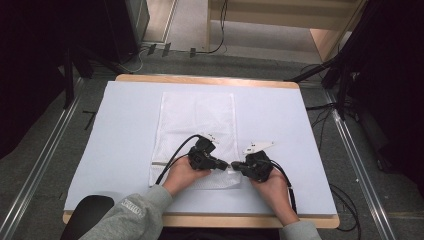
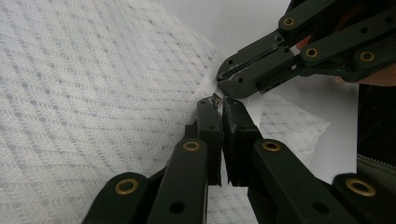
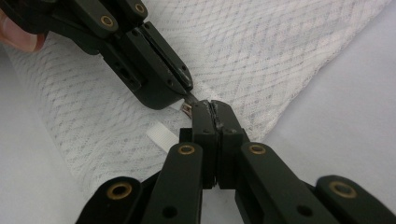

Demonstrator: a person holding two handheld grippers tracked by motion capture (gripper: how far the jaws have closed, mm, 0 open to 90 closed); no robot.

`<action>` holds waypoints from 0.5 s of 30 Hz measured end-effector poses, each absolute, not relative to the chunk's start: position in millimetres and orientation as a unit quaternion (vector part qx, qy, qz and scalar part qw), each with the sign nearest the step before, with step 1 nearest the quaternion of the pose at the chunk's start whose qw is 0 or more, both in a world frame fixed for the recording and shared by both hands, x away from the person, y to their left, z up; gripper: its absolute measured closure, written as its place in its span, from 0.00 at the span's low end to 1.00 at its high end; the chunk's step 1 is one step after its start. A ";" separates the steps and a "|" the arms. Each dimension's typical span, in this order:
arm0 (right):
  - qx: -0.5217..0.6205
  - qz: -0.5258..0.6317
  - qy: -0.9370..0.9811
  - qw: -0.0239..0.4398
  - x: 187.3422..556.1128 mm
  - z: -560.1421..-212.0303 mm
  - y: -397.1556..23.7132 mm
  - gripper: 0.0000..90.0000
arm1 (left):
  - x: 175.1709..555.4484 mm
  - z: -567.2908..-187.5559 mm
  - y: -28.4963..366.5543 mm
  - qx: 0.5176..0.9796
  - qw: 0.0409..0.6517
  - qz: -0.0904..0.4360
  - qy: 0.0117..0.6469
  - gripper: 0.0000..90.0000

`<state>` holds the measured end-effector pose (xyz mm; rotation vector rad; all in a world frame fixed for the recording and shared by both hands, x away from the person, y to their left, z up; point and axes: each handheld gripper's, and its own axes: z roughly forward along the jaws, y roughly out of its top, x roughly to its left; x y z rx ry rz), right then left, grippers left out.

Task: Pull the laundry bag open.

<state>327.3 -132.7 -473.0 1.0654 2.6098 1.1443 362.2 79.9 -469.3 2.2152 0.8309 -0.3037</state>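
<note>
Now both my left gripper (image 1: 223, 164) and right gripper (image 1: 238, 165) pinch the mesh bag (image 1: 195, 120) edge, perhaps its zipper pull, tip-to-tip at lower centre; its length runs away toward the frame top.

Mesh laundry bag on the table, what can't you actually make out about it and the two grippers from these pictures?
- Whatever small metal piece, maybe a zipper pull, sits between the tips of the left gripper and the right gripper: too small, half covered by the jaws.
- Near edge of the mesh bag: high view, hidden under both hands.
- Bag's contents, if any: the weave is too dense.
- White tab: right gripper view, partly behind the jaw; any print unreadable.
</note>
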 end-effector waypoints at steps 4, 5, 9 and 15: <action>0.350 0.374 0.857 0.051 326.3 -473.0 -132.2 1.00 | 363.6 -469.5 80.9 0.859 0.369 -0.129 0.331 0.98; 0.350 0.374 0.857 0.051 326.3 -473.0 -132.2 1.00 | 363.5 -469.4 80.7 0.860 0.368 -0.129 0.330 0.98; 0.351 0.379 0.855 0.051 326.3 -473.9 -132.8 1.00 | 364.4 -468.3 83.3 0.860 0.366 -0.131 0.330 0.98; 0.350 0.383 0.853 0.046 326.8 -474.9 -134.8 1.00 | 365.7 -466.7 87.8 0.859 0.364 -0.135 0.333 0.98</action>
